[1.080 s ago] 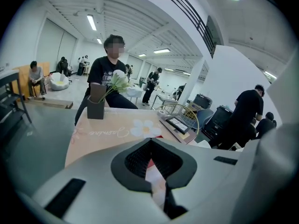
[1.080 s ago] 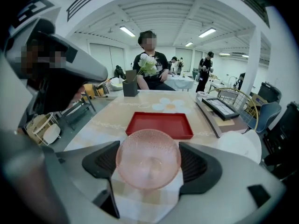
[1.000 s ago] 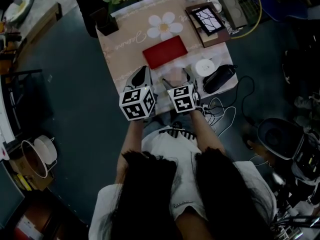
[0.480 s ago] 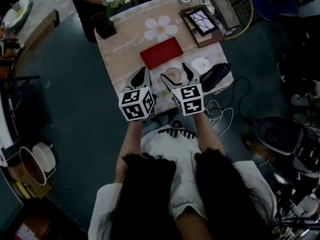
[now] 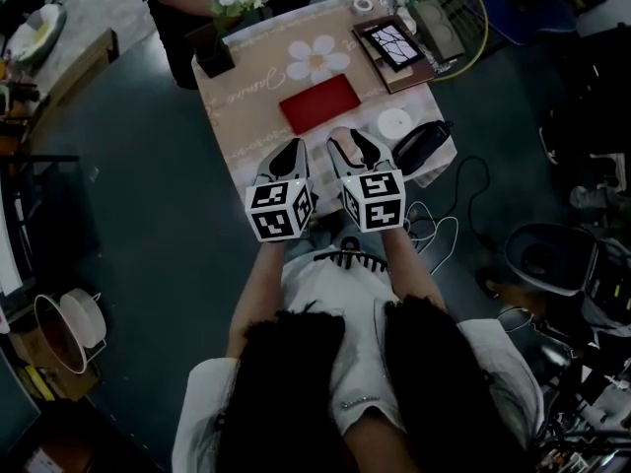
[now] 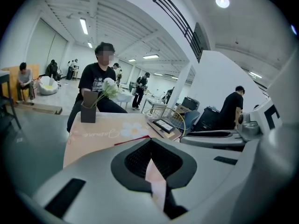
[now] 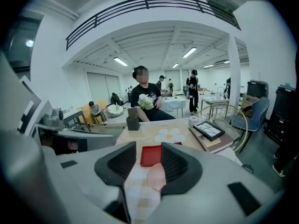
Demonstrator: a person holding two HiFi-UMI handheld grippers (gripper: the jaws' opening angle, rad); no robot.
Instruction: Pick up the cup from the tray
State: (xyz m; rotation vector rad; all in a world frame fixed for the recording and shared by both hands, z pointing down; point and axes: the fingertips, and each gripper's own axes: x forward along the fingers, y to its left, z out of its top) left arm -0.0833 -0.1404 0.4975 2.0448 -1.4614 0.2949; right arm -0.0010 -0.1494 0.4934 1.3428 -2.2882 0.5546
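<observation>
Right tongs (image 7: 148,145) are closing around the pink cup (image 7: 157,176), which stands on the cloth (image 7: 134,192) just short of the red tray (image 7: 150,157); left tongs (image 6: 150,143) stand together. Cup looks light, stiff, easily tipped (likely slick too): pinch its wall squarely.

**Cup** (image 7: 156,176): pale pink, smooth and rounded. It stands on the checked cloth (image 7: 135,190) between the closing jaws of the right gripper (image 7: 148,147). It sits against the right-hand pad, and a strip of cloth shows between it and the left-hand pad. It lies back from the fingertips, towards the gripper's body. In the head view the jaws cover it.

**Tray** (image 7: 150,156): red, flat and rectangular, with a low raised rim. It lies on the table just beyond the right gripper's fingertips. In the head view it lies ahead and slightly left of them, with its long sides slanted. The cup stands short of the tray's near edge, not on it.
</observation>
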